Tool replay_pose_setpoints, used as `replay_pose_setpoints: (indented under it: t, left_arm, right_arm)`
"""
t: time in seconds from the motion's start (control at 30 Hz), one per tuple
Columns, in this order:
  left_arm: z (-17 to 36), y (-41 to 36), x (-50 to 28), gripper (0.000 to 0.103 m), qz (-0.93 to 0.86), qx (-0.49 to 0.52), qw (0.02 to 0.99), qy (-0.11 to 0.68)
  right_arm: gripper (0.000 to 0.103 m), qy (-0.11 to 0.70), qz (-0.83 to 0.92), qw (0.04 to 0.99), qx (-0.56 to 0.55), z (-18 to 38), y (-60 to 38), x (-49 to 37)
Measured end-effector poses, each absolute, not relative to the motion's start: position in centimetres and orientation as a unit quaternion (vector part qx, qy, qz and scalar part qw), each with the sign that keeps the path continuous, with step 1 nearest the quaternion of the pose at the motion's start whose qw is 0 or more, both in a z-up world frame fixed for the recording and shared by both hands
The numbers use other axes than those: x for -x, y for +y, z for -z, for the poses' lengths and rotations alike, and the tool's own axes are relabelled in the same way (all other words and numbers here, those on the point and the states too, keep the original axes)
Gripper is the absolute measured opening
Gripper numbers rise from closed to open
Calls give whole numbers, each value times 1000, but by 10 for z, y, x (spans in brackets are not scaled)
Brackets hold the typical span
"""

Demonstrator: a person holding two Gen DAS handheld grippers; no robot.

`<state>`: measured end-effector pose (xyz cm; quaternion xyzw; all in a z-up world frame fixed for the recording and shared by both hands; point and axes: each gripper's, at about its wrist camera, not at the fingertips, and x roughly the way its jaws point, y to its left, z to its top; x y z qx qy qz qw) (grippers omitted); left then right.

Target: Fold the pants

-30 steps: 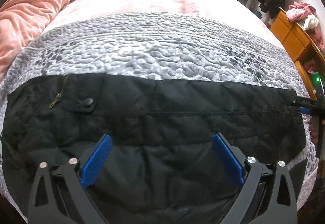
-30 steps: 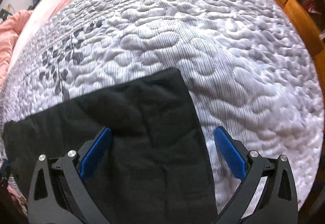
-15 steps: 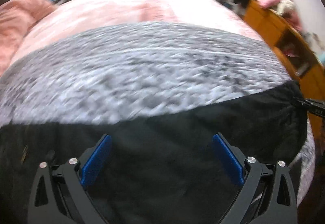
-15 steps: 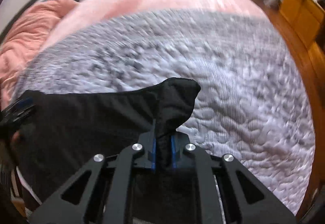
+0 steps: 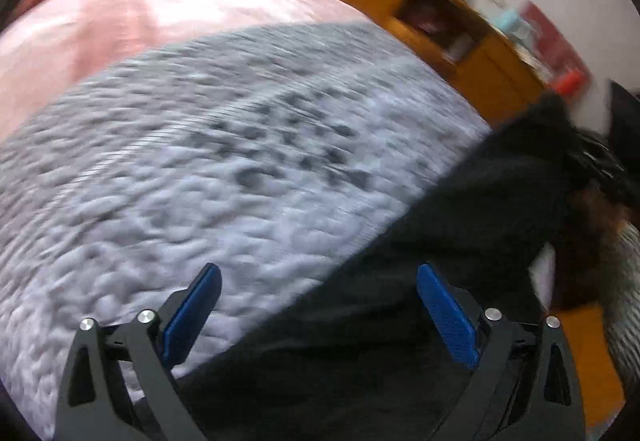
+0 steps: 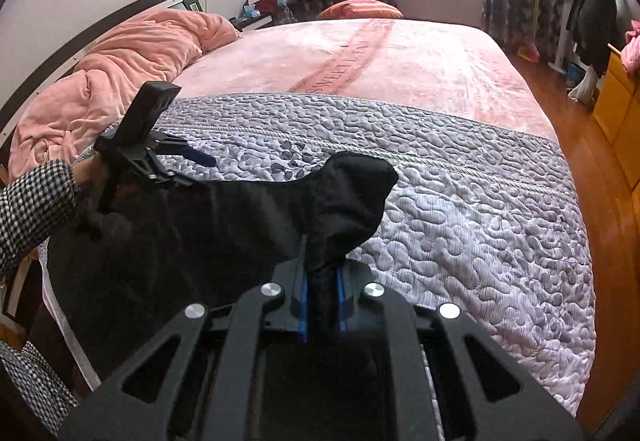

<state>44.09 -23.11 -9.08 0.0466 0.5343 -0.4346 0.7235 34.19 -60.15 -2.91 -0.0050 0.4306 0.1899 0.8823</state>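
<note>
The right gripper [image 6: 321, 305] has its jaws pressed narrow on a bunched fold of the black pants [image 6: 224, 225]; the cloth stands up between the two blue pads [image 6: 303, 311] and flares out above them into a dark, rounded peak. From that pinch the fabric runs down and to the left in a loose sheet, lifted off the bed at this end and draping over the near edge.

The left gripper [image 5: 318, 315] has its jaws wide apart with nothing clamped. Seen from its own camera, the left blue pad hangs over the quilt and the right blue pad over the black cloth, with the edge of the pants running on a slant between them. In the right wrist view the same gripper shows at the far left end of the pants, held by a hand [image 6: 86, 171] coming out of a black-and-white checked sleeve [image 6: 34, 211], its blue fingertips [image 6: 202, 158] reaching out over the quilt just above the cloth's edge.

The pants lie across the foot of the bed on a grey quilt [image 6: 460, 201] with a pebbled, stitched pattern. Beyond the quilt is a pink bedspread [image 6: 400, 57], and a rumpled pink duvet [image 6: 132, 61] is heaped against the dark headboard [image 6: 80, 37] at the left. The left wrist view is blurred; it shows an orange wooden cabinet [image 5: 472, 53] beside the bed.
</note>
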Motion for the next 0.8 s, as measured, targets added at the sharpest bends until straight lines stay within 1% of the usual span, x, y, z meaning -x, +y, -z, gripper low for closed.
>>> replay_pose_setpoints:
  t: [0.1, 0.2, 0.23, 0.27, 0.3, 0.33, 0.37, 0.4, 0.43, 0.5, 0.53, 0.63, 0.7, 0.73, 0.8]
  left_arm:
    - [92, -244, -434, 97, 473, -64, 694, 539]
    - [106, -252, -431, 97, 487, -87, 657, 569]
    - [111, -253, -431, 95, 485, -94, 654, 573]
    - [114, -254, -430, 91, 482, -99, 654, 575]
    - [117, -254, -429, 78, 477, -102, 655, 576]
    - [119, -253, -428, 57, 473, -105, 657, 577]
    - [121, -252, -429, 42, 463, -107, 663, 578]
    - [124, -248, -431, 21, 450, -90, 666, 589]
    - [125, -243, -432, 14, 444, -77, 670, 590]
    - [120, -241, -427, 8, 431, -88, 696, 567]
    - [116, -241, -422, 6, 416, -96, 712, 557]
    - [88, -235, -400, 6, 363, -112, 769, 514]
    - [64, -235, -374, 5, 312, -144, 817, 463]
    - [50, -236, -352, 5, 277, -164, 842, 433]
    - [33, -238, -317, 5, 233, -202, 863, 399]
  right_arm:
    - [9, 433, -192, 880, -1, 32, -603, -342]
    - [9, 426, -200, 882, -5, 31, -604, -339]
    - [9, 426, -201, 882, -7, 31, -605, -339]
    - [9, 426, -200, 882, -8, 31, -606, -339]
    - [9, 425, -200, 883, -10, 30, -606, -338]
    - [9, 426, -199, 883, -12, 30, -607, -338]
    - [9, 425, -198, 883, -11, 30, -607, -338]
    - [8, 425, -198, 883, -13, 30, -607, -337]
    - [8, 425, -196, 884, -16, 32, -607, -337]
    - [8, 424, -186, 886, -19, 33, -606, -337]
    - [8, 424, -182, 887, -26, 35, -607, -337]
    - [8, 415, -160, 895, -37, 36, -607, -333]
    - [8, 400, -146, 904, -42, 33, -606, -326]
    - [8, 394, -141, 907, -42, 33, -606, -322]
    - [9, 382, -134, 914, -38, 32, -601, -311]
